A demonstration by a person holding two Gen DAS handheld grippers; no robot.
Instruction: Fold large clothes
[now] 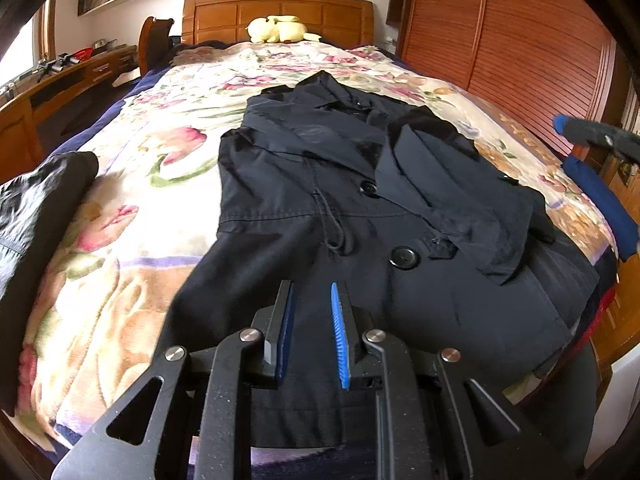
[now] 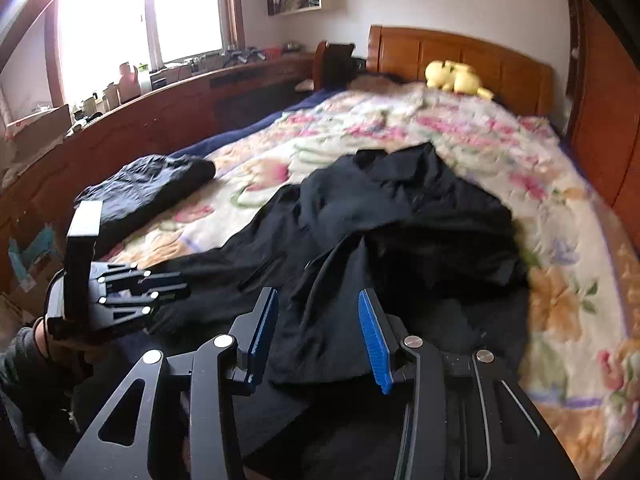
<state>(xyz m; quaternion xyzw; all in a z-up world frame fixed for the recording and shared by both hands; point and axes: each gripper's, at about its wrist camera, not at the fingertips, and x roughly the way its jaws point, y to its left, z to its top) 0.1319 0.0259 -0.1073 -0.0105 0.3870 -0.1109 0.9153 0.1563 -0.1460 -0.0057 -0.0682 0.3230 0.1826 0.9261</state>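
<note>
One black coat (image 1: 352, 200) is spread lengthwise down the middle of a floral bedspread (image 1: 132, 208), its collar turned toward the wooden headboard (image 1: 276, 16) and its hem toward the foot of the bed. Both sleeves are seen folded in across the chest, and two large buttons are exposed on the front panel. The left gripper (image 1: 312, 292) is held above the hem with its blue pads narrowly parted and nothing caught between them. The right gripper (image 2: 318, 300) is shown released, its jaws set wider apart over the coat's lower edge, with no cloth pinched. A second dark garment (image 2: 148, 188), possibly already folded though the blur hinders judgement, is laid near the bed's left edge. A yellow plush toy (image 1: 276, 28) is placed against the headboard, and a slatted wooden wardrobe (image 1: 520, 40) is seen beside the bed.
</note>
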